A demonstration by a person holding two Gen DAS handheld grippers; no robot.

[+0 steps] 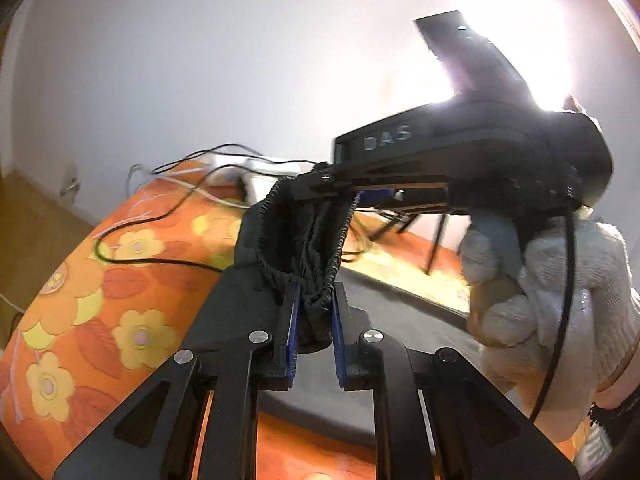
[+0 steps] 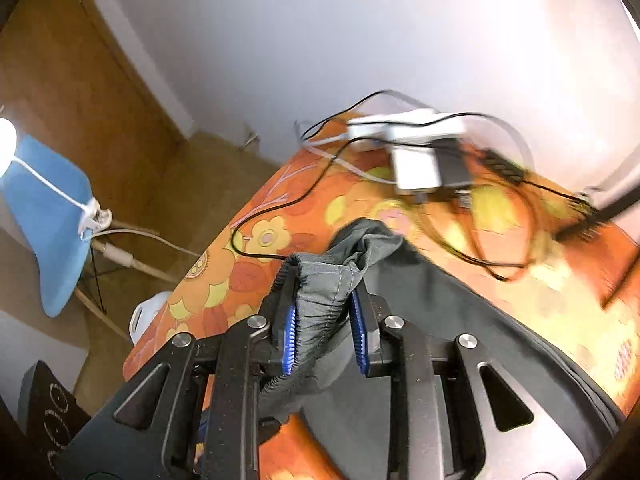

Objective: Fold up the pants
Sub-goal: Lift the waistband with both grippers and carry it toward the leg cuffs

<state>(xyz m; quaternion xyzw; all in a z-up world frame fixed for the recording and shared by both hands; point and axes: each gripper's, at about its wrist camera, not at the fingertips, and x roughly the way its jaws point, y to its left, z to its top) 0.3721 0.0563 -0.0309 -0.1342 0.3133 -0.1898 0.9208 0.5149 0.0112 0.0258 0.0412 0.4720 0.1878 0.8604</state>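
Left gripper (image 1: 313, 312) and right gripper (image 2: 324, 320) each clamped on gathered elastic waistband of dark pants (image 1: 304, 240) above floral orange cloth (image 1: 120, 280).

Raised lettering "DAS": on the black housing of the right tongs (image 1: 320, 184), seen from the left wrist.
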